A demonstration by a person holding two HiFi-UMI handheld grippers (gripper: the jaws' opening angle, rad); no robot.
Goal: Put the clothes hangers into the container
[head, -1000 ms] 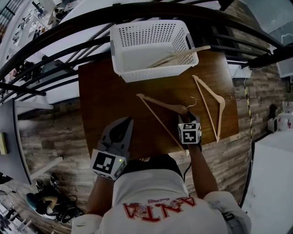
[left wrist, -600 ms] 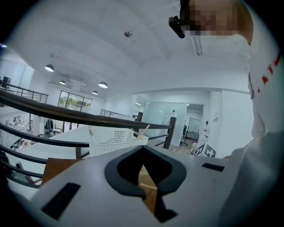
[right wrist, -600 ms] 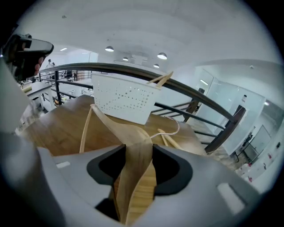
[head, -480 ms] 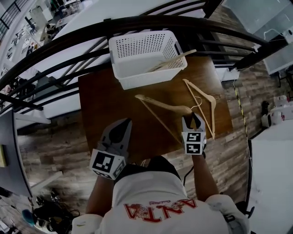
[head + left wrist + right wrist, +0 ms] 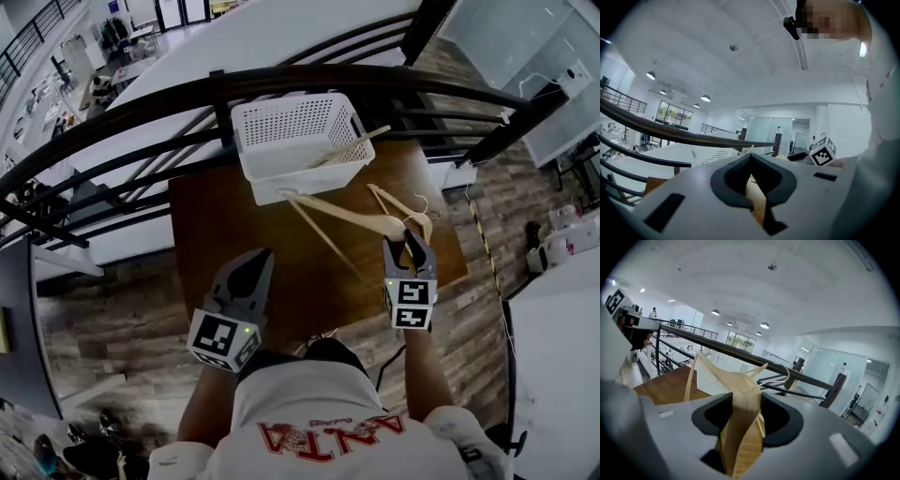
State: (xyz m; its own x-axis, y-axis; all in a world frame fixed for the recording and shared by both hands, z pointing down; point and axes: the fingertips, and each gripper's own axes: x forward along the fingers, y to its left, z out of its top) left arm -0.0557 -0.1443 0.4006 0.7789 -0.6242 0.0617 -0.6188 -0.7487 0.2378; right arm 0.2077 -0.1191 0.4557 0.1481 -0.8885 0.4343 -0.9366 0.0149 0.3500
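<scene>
My right gripper [image 5: 410, 240] [image 5: 746, 401] is shut on the neck of a wooden hanger [image 5: 342, 214] [image 5: 740, 380]. It holds the hanger tilted above the brown table [image 5: 225, 225], with the far arm reaching the front wall of the white perforated basket [image 5: 281, 111] [image 5: 717, 376]. A second wooden hanger [image 5: 389, 200] lies on the table just beyond that gripper. Another hanger [image 5: 352, 147] rests inside the basket, one end poking over its right rim. My left gripper [image 5: 258, 255] [image 5: 751, 157] hovers shut and empty over the table's near left part.
Dark metal railing bars [image 5: 281, 80] run behind and under the basket at the table's far edge. The table's right edge [image 5: 459, 253] is close to the right gripper. Wood-plank floor surrounds the table.
The right gripper has lifted the hanger off the table and carried it forward, its far end now at the basket's front wall. The left gripper has stayed put.
</scene>
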